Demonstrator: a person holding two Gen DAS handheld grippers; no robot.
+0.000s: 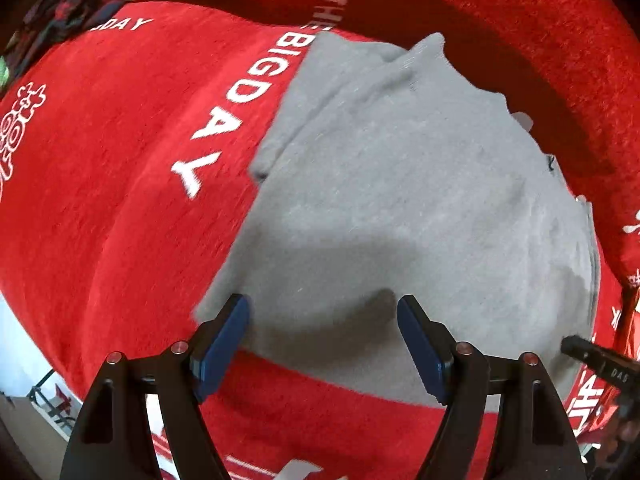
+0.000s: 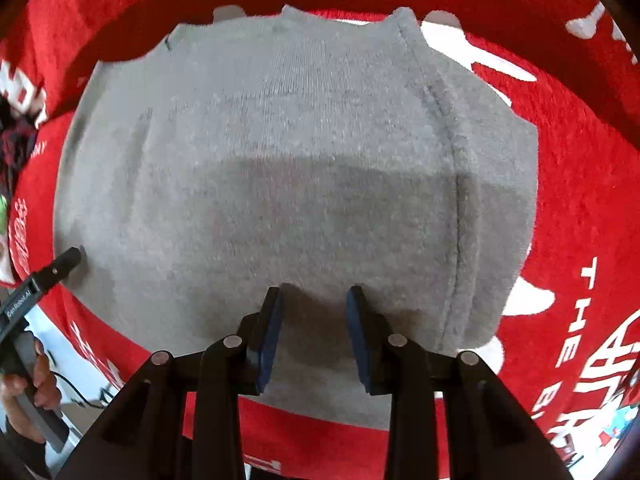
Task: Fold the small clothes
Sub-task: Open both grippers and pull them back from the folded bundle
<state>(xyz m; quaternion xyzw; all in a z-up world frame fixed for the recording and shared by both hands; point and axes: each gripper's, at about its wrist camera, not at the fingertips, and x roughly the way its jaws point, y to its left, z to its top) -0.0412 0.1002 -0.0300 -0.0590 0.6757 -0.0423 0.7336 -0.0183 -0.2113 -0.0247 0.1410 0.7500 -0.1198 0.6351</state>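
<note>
The grey garment [image 1: 400, 200] lies flat on the red cloth [image 1: 120, 160] for folding. My left gripper [image 1: 324, 344] hangs spread and my right gripper [image 2: 314, 334] half-spread above its near edge, pinching nothing.

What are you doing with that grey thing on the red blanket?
A person is folding a small grey garment that lies on a red cloth with white letters. They hold a two-finger gripper in each hand, both pointing down at the garment's near edge. The left gripper is open over one corner; the right gripper has its jaws set narrower over the same edge near the other side. Neither has pinched the fabric yet, so this fold is only about to start.
</note>
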